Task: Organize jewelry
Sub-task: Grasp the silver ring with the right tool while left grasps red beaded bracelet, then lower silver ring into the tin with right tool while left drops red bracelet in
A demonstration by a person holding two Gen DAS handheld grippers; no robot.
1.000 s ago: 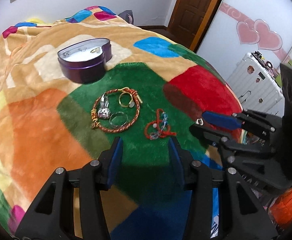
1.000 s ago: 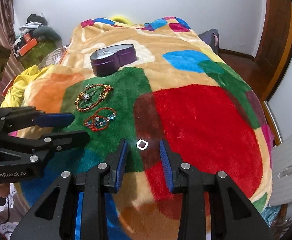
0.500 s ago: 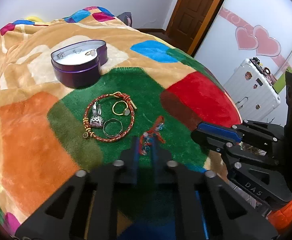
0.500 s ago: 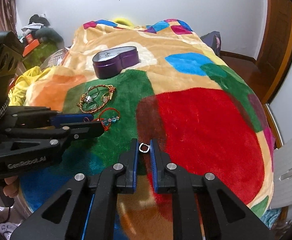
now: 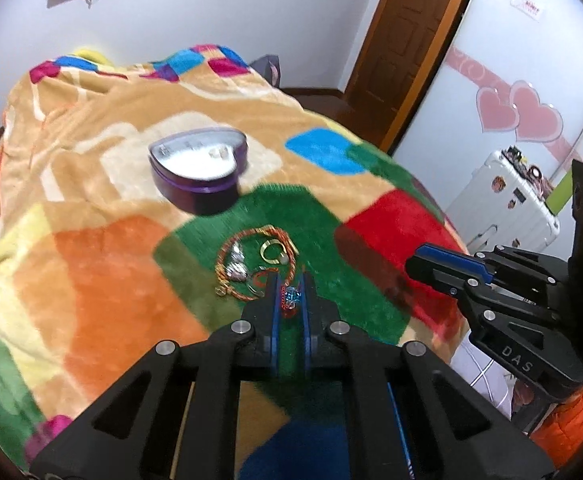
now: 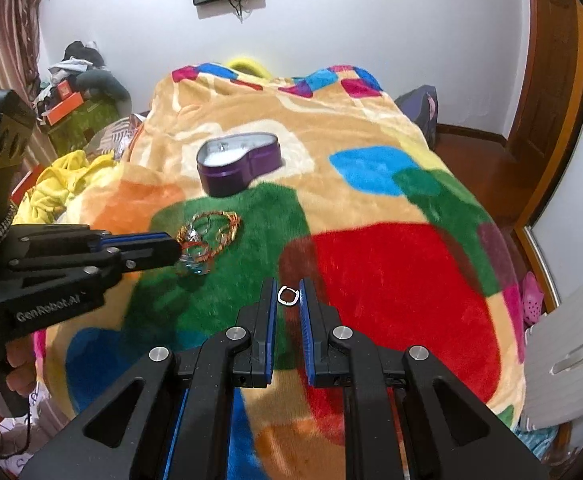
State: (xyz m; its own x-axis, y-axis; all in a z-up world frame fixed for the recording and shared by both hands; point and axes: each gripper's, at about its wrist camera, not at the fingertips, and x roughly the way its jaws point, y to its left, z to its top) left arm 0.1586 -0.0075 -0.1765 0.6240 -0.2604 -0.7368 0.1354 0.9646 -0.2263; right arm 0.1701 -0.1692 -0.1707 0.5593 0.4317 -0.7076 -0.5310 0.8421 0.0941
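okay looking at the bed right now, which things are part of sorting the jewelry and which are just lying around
Part of the job:
- heart-shaped purple tin
- red beaded bracelet in the left tongs
- small silver ring in the right tongs
- braided bracelet, gold ring

Just lying about:
- blanket
- white suitcase
- yellow cloth
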